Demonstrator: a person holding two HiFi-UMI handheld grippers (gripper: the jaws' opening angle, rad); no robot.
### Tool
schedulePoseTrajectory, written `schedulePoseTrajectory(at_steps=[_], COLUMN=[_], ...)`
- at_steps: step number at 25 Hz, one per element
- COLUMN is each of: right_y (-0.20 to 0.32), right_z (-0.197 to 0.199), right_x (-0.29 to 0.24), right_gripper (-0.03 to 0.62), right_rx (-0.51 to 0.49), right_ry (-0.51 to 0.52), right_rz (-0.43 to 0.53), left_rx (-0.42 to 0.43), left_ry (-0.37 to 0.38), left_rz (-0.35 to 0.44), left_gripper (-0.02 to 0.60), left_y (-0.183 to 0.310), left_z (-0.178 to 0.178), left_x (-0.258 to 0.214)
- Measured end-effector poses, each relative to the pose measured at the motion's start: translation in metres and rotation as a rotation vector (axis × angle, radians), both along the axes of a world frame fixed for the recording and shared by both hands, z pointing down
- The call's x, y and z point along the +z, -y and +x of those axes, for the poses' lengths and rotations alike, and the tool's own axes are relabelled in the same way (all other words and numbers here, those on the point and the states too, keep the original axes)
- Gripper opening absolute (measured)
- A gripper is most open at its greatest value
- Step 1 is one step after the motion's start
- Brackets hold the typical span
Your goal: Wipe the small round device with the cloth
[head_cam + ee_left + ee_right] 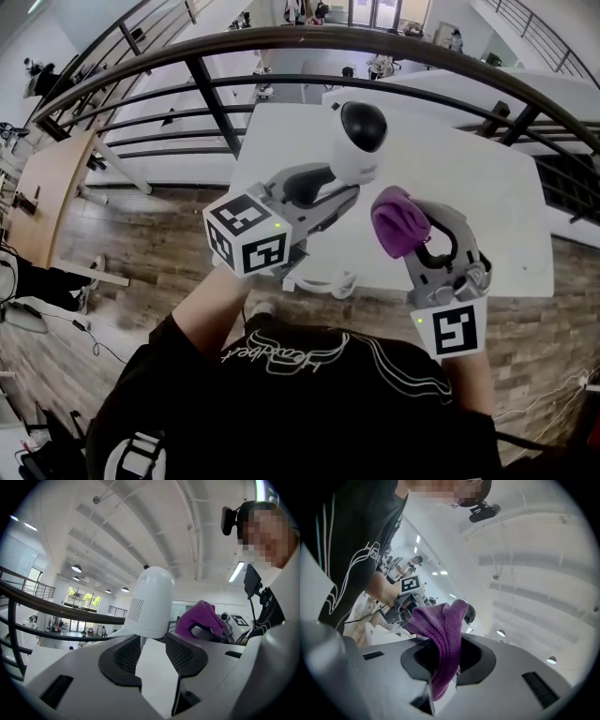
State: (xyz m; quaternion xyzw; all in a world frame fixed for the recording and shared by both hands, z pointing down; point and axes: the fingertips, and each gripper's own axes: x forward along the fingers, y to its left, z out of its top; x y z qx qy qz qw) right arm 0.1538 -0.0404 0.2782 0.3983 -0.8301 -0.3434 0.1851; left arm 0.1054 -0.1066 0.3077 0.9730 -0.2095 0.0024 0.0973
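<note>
The small round device is white with a black dome face. It sits at the tip of my left gripper, over the white table. In the left gripper view the device rises just above the two black pads, and its lower part is clamped between them. My right gripper is shut on a bunched purple cloth, close to the right of the device and apart from it. In the right gripper view the cloth hangs out of the jaws and hides most of the device.
A dark metal railing curves across beyond the table, with a lower floor past it. A white cable lies at the table's near edge. Wooden flooring surrounds the table. The person's black shirt fills the bottom of the head view.
</note>
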Motion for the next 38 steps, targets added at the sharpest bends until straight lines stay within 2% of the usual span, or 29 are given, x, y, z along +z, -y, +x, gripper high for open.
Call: schedulePoseTrajectory(at_steps=[4, 9, 15, 20, 29, 38], right_y=[0.001, 0.005, 0.012, 0.015, 0.023, 0.031], right_z=[-0.002, -0.016, -0.034, -0.048, -0.070, -0.075], right_x=[-0.014, -0.040, -0.068, -0.084, -0.092, -0.066], right_gripper=[0.061, 0.061, 0.061, 0.061, 0.061, 0.061], right_rx=[0.071, 0.148, 0.265, 0.393, 0.597, 0.715], right_ry=[-0.007, 0.061, 0.095, 0.029, -0.091, -0.199], right_rz=[0.019, 0.049, 0.119, 0.194, 0.255, 0.240], left_rx=[0.048, 0.138, 0.290, 0.425, 0.591, 0.681], left_ry=[0.001, 0.009, 0.016, 0.019, 0.015, 0.027], left_rz=[0.006, 0.008, -0.005, -0.017, -0.033, -0.035], left_gripper=[0.166, 0.155, 0.155, 0.152, 0.146, 0.146], left_y=[-0.002, -0.002, -0.004, -0.006, -0.009, -0.013], left_z=[-0.006, -0.013, -0.014, -0.014, -0.018, -0.017], left_x=[0.003, -0.001, -0.002, -0.001, -0.001, -0.001])
